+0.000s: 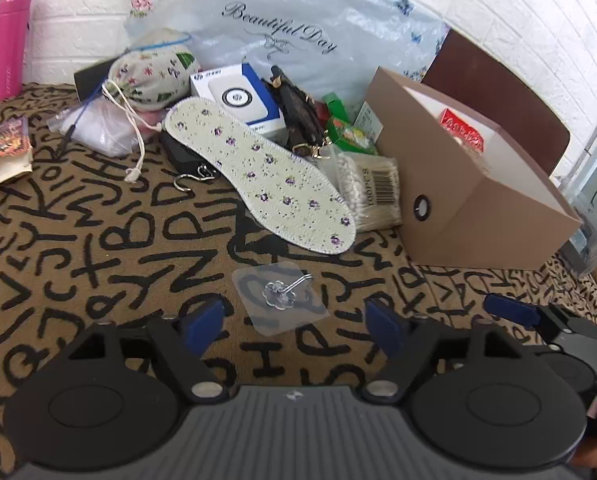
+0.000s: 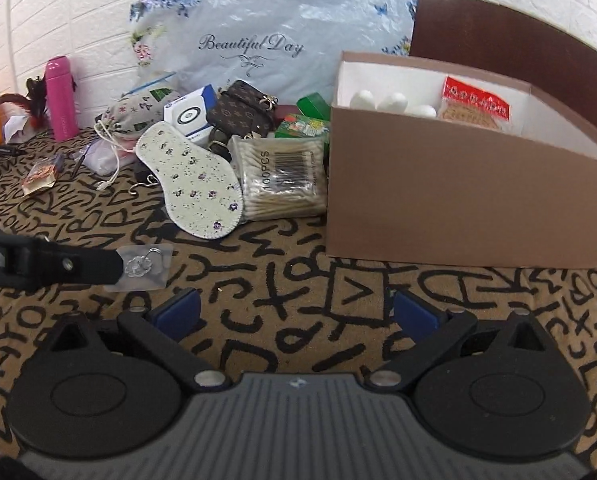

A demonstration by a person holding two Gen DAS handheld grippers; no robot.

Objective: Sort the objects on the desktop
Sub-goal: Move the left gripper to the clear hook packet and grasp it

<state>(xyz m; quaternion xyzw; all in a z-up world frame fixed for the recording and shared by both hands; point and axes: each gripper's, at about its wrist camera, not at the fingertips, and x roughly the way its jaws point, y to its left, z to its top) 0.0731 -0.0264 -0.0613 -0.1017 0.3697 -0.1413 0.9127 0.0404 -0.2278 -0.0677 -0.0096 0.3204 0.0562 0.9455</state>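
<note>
A clear adhesive wall hook [image 1: 279, 298] lies flat on the letter-patterned cloth, just ahead of my open left gripper [image 1: 294, 322]; it also shows in the right wrist view [image 2: 140, 266], with a left finger tip beside it. My right gripper [image 2: 296, 314] is open and empty above bare cloth in front of the brown cardboard box [image 2: 458, 204]. The box [image 1: 458, 184] holds white eggs [image 2: 394, 104] and a red packet [image 2: 476, 106]. A floral insole [image 1: 258, 172], a pack of cotton swabs [image 1: 372, 188] and a blue-white box [image 1: 238, 96] lie in a pile.
A floral drawstring pouch [image 1: 150, 70], a brown monogram pouch [image 2: 244, 110], green packets [image 1: 346, 128], a metal S-hook [image 1: 194, 178] and a plastic bag [image 1: 98, 126] lie behind. A pink bottle [image 1: 12, 40] stands far left. A "Beautiful Day" bag [image 2: 266, 40] leans on the wall.
</note>
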